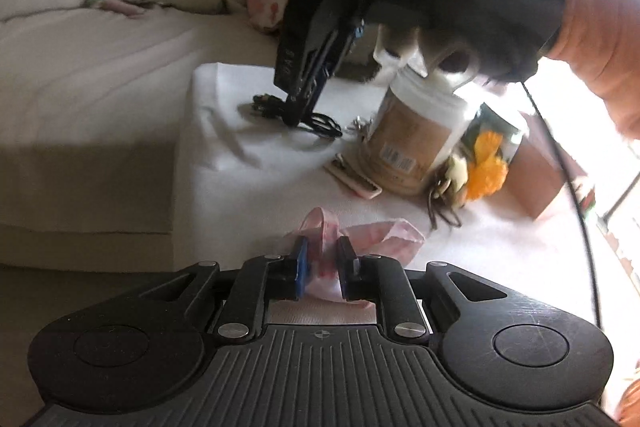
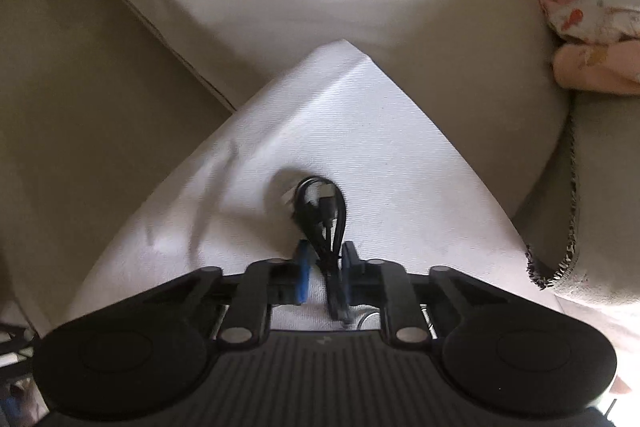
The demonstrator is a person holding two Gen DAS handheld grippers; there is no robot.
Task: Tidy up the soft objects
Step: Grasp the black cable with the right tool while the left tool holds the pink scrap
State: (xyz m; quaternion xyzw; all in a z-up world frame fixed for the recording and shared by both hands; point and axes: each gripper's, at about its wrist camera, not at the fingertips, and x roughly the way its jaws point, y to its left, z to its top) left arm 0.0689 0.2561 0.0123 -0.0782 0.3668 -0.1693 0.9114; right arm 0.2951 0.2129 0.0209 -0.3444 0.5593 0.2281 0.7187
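My left gripper (image 1: 323,259) is pinching the pink cloth (image 1: 372,235) at the near edge of the white table (image 1: 224,155). My right gripper (image 2: 325,267) is clamping the black cable (image 2: 324,211) near the far corner. The jar (image 1: 412,139) is standing lidded toward the right edge, contents hidden.

Jar (image 1: 416,143) w/ white lid stood on white cloth (image 1: 248,163); box (image 1: 536,179) behind, sofa (image 1: 100,67) alongside.
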